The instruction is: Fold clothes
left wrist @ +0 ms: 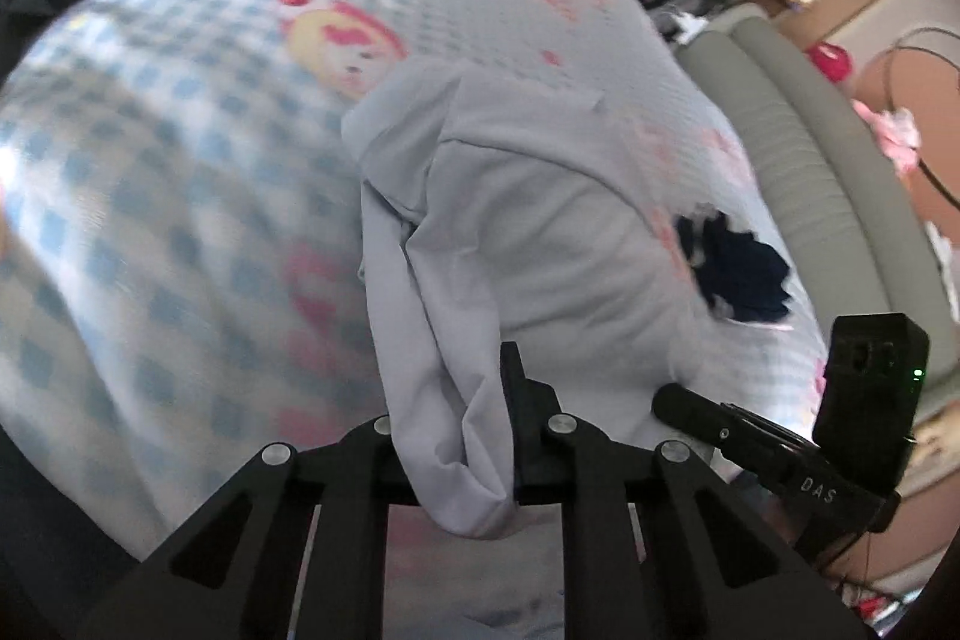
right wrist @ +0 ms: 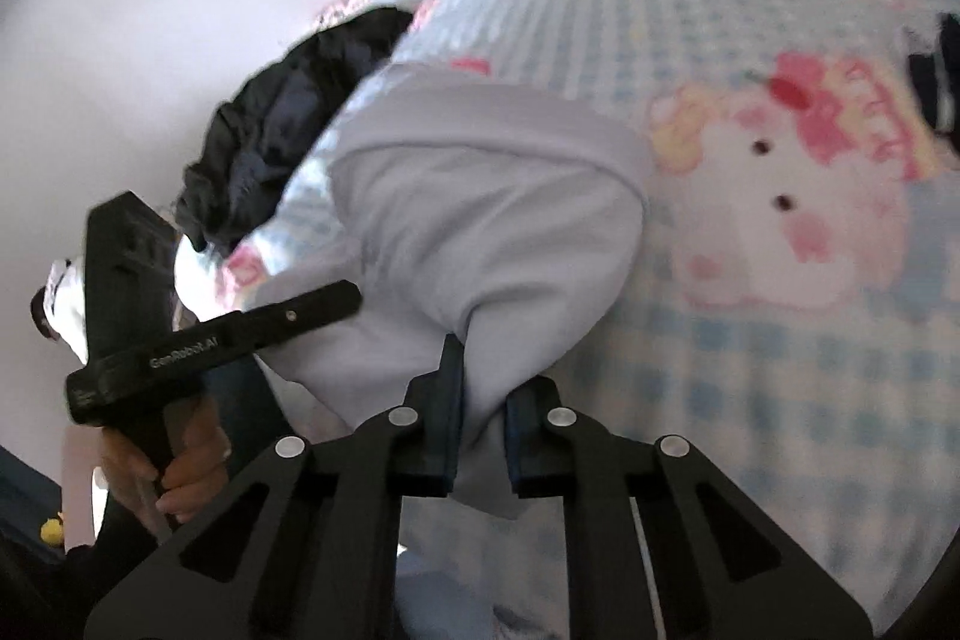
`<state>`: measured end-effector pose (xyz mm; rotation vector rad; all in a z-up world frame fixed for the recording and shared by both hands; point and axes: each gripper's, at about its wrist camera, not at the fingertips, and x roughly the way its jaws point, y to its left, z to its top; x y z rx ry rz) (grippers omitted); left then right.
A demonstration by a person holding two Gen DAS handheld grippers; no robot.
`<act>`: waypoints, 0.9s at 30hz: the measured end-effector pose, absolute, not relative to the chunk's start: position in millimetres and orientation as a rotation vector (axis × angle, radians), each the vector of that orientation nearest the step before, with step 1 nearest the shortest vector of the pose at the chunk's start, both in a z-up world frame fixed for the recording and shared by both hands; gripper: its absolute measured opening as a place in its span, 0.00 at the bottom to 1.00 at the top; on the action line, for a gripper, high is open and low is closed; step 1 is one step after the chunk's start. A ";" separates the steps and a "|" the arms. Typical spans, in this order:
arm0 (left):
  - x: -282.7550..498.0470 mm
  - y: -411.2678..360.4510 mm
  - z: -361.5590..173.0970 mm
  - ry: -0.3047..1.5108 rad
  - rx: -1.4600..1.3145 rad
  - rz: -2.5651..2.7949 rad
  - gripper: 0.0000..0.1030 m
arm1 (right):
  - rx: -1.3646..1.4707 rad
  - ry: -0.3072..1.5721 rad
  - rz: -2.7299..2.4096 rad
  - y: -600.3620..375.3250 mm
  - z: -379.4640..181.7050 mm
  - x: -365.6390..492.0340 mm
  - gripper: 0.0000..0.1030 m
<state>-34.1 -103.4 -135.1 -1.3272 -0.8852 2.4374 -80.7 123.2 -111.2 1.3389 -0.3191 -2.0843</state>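
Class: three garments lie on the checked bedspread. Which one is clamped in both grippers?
The pale grey garment: the left gripper and right gripper pinch it. The black jacket and small navy item lie apart, untouched.

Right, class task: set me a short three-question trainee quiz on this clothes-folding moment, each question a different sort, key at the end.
1. True or false: both the left gripper and the right gripper are shut on the pale grey garment.
2. Multiple choice: the bedsheet under the garment is A) plain white, B) blue check with pink cartoon prints, C) striped green.
3. Fill in: the dark clothing pile lies on the ____.

Key: 1 true; 2 B; 3 bed.
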 end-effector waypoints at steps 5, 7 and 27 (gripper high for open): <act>-11.1 -114.5 -167.6 -0.997 -1.427 2.380 0.18 | 1.442 -0.468 -2.023 160.9 -140.8 -58.4 0.14; -4.9 -121.3 -180.6 -1.038 -1.499 2.369 0.19 | 1.515 -0.460 -2.057 171.2 -156.8 -51.5 0.20; -83.4 -76.5 -102.5 -0.348 -1.252 2.570 0.32 | 1.360 -0.212 -2.228 150.6 -117.6 -93.7 0.25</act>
